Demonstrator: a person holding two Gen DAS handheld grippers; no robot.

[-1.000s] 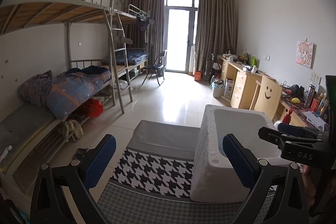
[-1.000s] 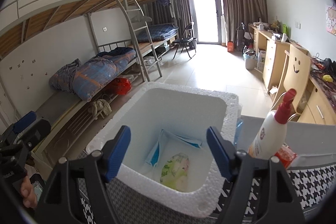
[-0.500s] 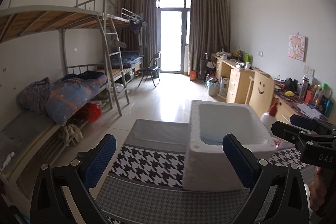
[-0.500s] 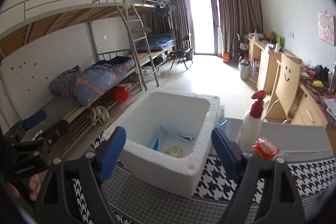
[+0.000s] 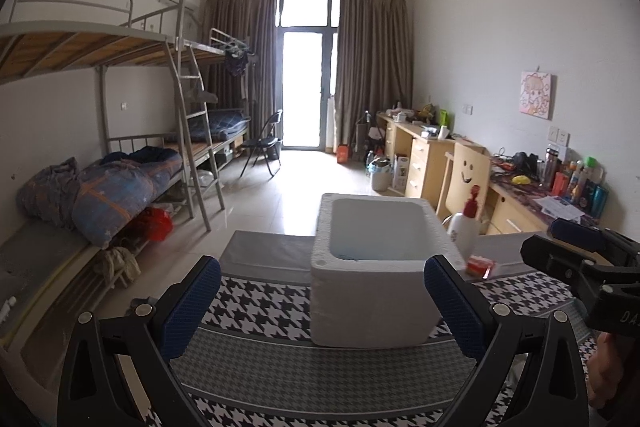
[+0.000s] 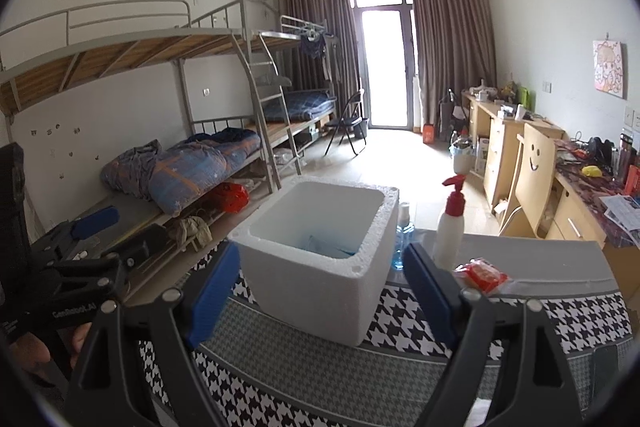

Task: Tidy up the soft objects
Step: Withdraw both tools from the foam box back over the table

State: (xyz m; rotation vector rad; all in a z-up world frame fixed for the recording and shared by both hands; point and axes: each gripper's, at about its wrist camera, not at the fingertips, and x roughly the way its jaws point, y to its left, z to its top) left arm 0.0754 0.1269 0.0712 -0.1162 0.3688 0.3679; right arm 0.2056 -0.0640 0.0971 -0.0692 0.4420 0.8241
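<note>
- My left tool [image 5: 322, 301] stands with its blue pads wide apart and nothing between them, hovering above the near edge of the table [image 5: 264, 251].
- My right tool [image 6: 320, 289] is just as wide; its jaws have just been opening and then settled, and nothing sits between them.
- From the left wrist view I see the right tool off to the right, a hand [image 5: 608, 375] beneath it; from the right wrist view the left tool shows at the left edge, also with a hand [image 6: 36, 351] under it.
- The white foam box [image 6: 320, 267] stands upright on the houndstooth cloth [image 6: 580, 315] that covers the table, ahead of both tools and touched by neither.
- Inside the box I make out a blue-and-white soft pack [image 6: 326, 247] lying low against the inner wall; the rim hides most of it, so I cannot tell what else lies there.
- Just right of the box stands a white pump bottle with a red top [image 6: 450, 223], upright.
- A small red packet [image 6: 482, 275] lies on the table near the bottle's base, apart from the box.
- A clear bottle of blue liquid [image 6: 402, 239] stands right behind the box's far right corner, partly hidden.
- Beyond the table I see a bunk bed [image 5: 120, 163] on the left with a rolled quilt, and desks [image 5: 424, 155] along the right wall.
</note>
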